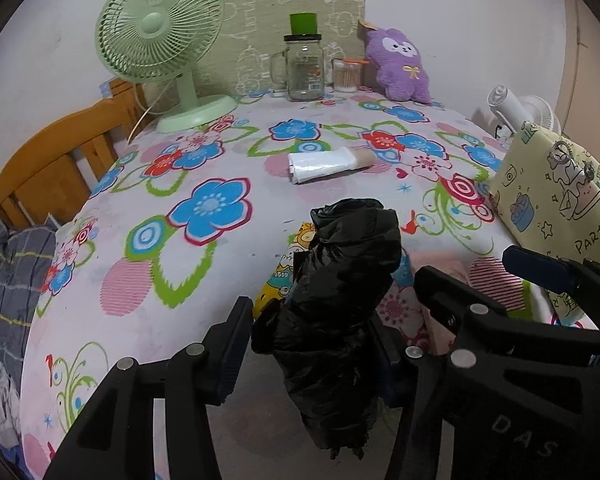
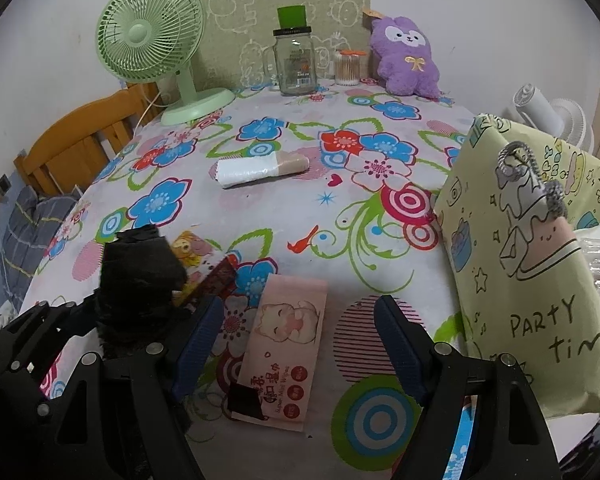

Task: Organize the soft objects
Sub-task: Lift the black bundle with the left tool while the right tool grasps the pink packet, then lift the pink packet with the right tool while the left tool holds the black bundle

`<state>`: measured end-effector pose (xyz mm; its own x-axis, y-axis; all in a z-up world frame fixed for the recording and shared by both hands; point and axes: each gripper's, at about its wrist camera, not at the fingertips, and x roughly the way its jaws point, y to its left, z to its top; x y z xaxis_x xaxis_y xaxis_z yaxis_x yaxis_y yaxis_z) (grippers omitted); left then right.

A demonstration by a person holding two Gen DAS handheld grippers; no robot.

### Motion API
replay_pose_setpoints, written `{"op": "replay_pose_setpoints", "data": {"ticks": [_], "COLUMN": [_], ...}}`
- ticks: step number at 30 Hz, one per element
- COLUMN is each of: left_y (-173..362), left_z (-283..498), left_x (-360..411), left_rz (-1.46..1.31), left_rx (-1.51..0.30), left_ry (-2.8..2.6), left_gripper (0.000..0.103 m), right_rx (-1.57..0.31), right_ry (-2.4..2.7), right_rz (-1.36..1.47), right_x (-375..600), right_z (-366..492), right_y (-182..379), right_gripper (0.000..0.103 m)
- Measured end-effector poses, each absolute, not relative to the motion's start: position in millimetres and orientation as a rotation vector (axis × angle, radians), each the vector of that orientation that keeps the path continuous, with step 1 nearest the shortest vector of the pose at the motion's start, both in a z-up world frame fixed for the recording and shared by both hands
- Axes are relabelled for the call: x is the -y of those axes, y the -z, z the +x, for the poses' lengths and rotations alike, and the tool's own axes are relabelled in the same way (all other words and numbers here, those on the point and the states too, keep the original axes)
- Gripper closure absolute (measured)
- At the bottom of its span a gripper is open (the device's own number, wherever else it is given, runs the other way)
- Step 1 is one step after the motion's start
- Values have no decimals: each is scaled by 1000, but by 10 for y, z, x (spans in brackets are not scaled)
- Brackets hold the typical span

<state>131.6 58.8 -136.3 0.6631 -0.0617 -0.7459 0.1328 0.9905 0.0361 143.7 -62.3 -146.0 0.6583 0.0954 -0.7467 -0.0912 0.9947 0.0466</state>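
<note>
A crumpled black bag roll (image 1: 340, 280) stands upright between the fingers of my left gripper (image 1: 312, 320), which is shut on its lower part. The far finger is hidden behind the roll. In the right wrist view the same black roll (image 2: 140, 272) sits at the lower left. My right gripper (image 2: 300, 344) is open, its blue pads either side of a flat pink wet-wipes pack (image 2: 288, 344) that lies on the floral tablecloth (image 2: 340, 220); neither pad touches it. A white bag roll (image 2: 260, 170) lies mid-table. A purple plush (image 2: 406, 56) leans at the back.
A pale yellow "Party time" gift bag (image 2: 520, 272) stands close on the right. A yellow cartoon packet (image 1: 288, 268) lies under the black roll. A green fan (image 1: 160, 36), a glass jar (image 1: 304, 68) and a cotton-swab pot (image 1: 346, 76) line the back. A wooden frame (image 1: 52, 160) is at left.
</note>
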Motion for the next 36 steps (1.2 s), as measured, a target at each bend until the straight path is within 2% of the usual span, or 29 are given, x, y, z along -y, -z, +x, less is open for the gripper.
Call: {"op": "replay_pose_setpoints", "data": {"ticks": [12, 15, 20, 26, 36], "left_y": [1289, 1271, 1273, 1315, 1397], "left_z": [1244, 1212, 1166, 1158, 1259], "left_x": [-624, -632, -631, -588, -438], "left_rz": [79, 79, 92, 125, 180], "left_rx": [-820, -818, -812, -811, -807], "left_ry": [96, 85, 50, 34, 34], "left_gripper": [46, 53, 53, 58, 58], "right_rx": [-840, -837, -848, -889, -919], "right_ry": [-124, -127, -125, -125, -104], "right_rz": [10, 13, 24, 12, -21], "right_x": [578, 579, 604, 595, 585], "right_z": [1420, 1403, 1394, 1452, 1578], "right_y": [1431, 1420, 1441, 1524, 1631], "right_gripper": [23, 23, 23, 39, 56]}}
